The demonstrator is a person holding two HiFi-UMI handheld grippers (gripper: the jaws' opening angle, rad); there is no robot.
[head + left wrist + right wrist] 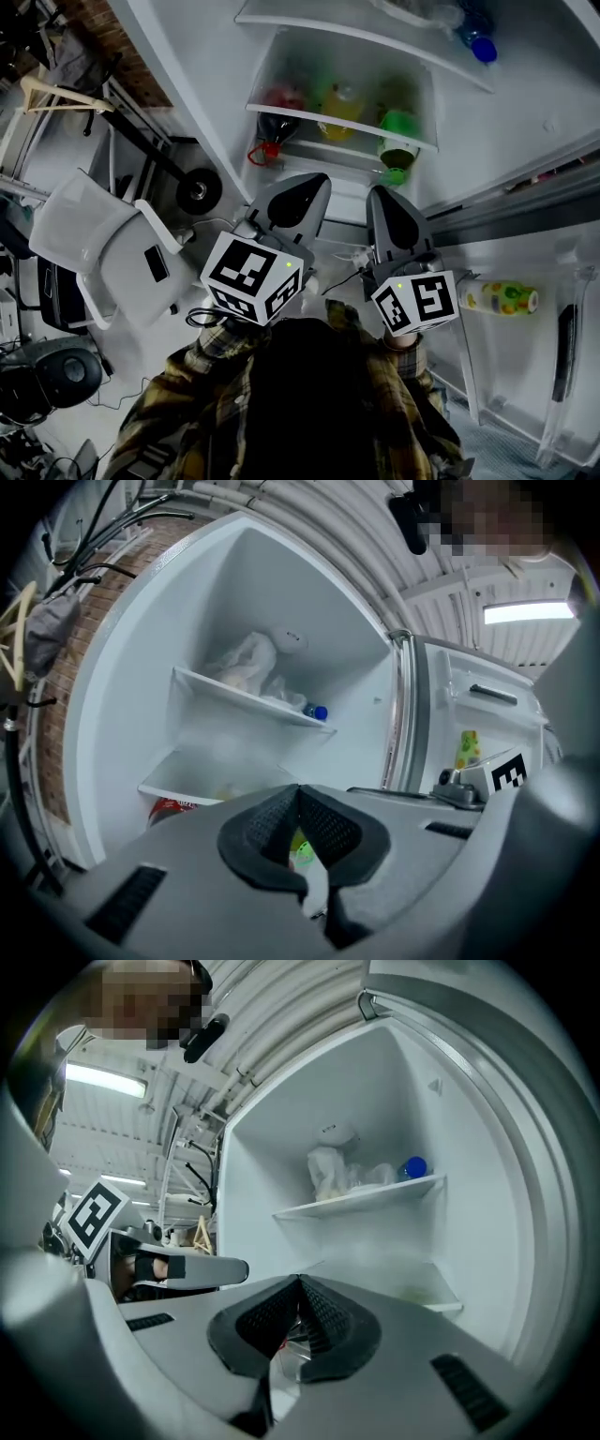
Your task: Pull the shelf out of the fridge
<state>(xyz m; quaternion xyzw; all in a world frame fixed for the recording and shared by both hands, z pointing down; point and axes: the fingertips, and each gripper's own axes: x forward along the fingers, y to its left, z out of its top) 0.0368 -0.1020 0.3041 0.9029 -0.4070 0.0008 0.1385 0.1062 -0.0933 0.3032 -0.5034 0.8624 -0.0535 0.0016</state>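
The fridge stands open in front of me. A white lower shelf (339,127) (214,778) (405,1281) lies above a red bottle (274,139), a yellow bottle (339,103) and a green bottle (399,141). An upper shelf (375,39) (246,699) (361,1199) carries a plastic bag (246,663) and a blue-capped bottle (480,45). My left gripper (313,182) (300,791) and right gripper (380,193) (300,1284) are side by side, both shut and empty. They point into the fridge, short of the lower shelf and not touching it.
The open fridge door (562,309) is at the right and holds a yellow-green bottle (502,298). A white chair (98,246) and a wheeled frame (199,191) stand at the left, beside a brick wall (70,667). Cables lie on the floor.
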